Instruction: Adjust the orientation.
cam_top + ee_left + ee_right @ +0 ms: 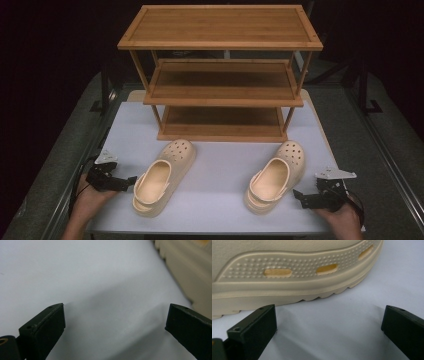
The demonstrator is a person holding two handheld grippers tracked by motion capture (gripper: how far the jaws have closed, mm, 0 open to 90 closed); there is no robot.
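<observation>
Two cream clogs lie on the white table top (220, 200), toes toward the shelf: a left clog (162, 177) and a right clog (276, 175). My left gripper (131, 182) rests low at the table's left, its tips just short of the left clog's heel. Its jaws stand wide open over bare table (100, 277), with the clog's sole edge (185, 267) at the upper right. My right gripper (299, 197) sits right of the right clog. Its jaws are open too, facing the clog's side wall (287, 265) with its vent slots, nothing between them.
A three-tier wooden shelf rack (220, 90) stands at the back of the table, all tiers bare. Its bottom tier (222, 122) opens just beyond the clogs' toes. Dark floor and metal rails (390, 150) flank the table.
</observation>
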